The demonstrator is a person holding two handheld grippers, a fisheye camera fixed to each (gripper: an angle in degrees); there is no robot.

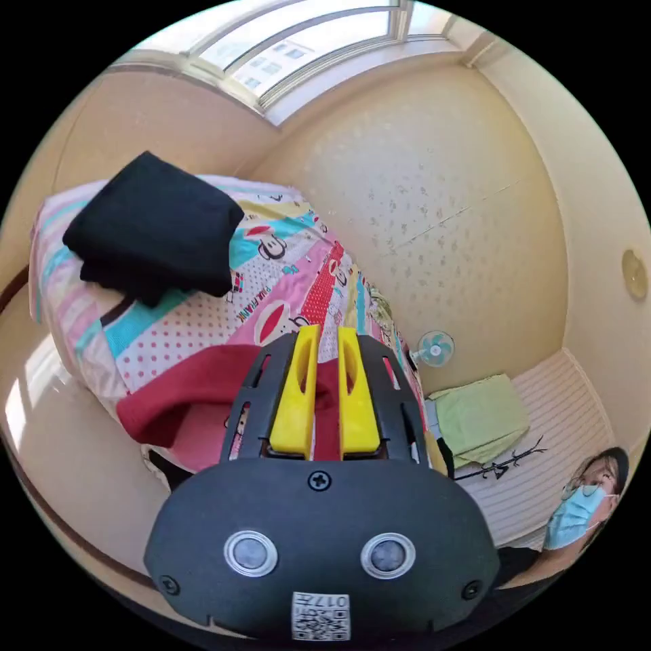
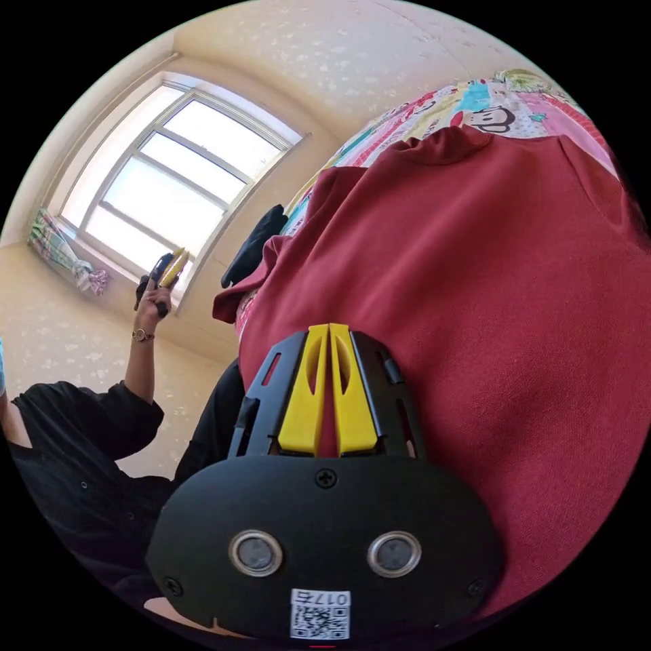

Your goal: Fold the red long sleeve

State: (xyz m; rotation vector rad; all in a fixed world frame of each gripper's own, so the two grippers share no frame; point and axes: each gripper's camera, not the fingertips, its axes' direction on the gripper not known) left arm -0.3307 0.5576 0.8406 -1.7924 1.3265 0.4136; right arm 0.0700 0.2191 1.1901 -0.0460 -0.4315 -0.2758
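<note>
The red long sleeve (image 2: 488, 298) lies spread on the patterned bed (image 2: 488, 102), its collar at the far end. My right gripper (image 2: 329, 327) sits at its near edge with the yellow jaws pressed together on the red cloth. A hand holds my left gripper (image 2: 166, 268) up in the air near the window, away from the bed. In the left gripper view, my left gripper (image 1: 329, 330) has a narrow gap between its jaws and nothing in it. Below it, part of the red long sleeve (image 1: 176, 400) hangs over the bed's edge.
A folded black garment (image 1: 156, 224) rests on the bed (image 1: 203, 325) beyond the red one. A small fan (image 1: 434, 349) and a green cloth (image 1: 481, 417) sit by the wall. A person (image 1: 583, 502) stands close by. Bare floor (image 1: 61, 434) borders the bed.
</note>
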